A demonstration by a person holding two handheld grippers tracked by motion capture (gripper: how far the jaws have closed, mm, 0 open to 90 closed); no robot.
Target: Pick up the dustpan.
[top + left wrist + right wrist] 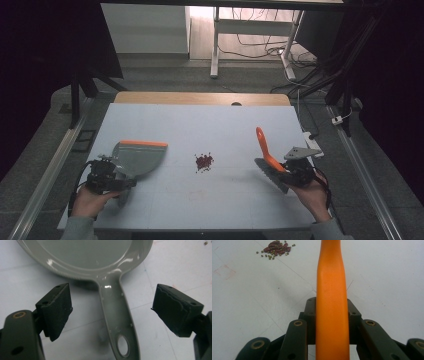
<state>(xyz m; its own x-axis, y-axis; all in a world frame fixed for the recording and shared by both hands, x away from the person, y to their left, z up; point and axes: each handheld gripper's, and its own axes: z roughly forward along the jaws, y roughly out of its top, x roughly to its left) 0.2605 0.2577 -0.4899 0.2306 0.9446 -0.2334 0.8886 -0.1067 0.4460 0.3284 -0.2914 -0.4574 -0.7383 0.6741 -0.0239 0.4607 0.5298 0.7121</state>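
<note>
Left gripper view looks down on the dustpan's grey handle (pixel 117 322), which lies flat on the table between two wide-open jaws that touch nothing; the left gripper (pixel 116 184) has yet to take hold. If it closes here it may catch the handle off-centre, near the hanging hole, and the pan (pixel 137 157) could swivel or tip once lifted. Closing too high risks pinching only the glossy edge, which looks slippery.

Across the table, the right gripper (pixel 289 176) is clamped on the orange handle of the brush (pixel 332 302), bristle end low by the hand, handle pointing up and away. The grip sits far along the handle, so a sweep could twist it.

Farther out, the small heap of red and green beans (pixel 204 161) sits mid-table, between pan and brush. A hard stroke may scatter them past the pan's orange lip (pixel 144 143).
</note>
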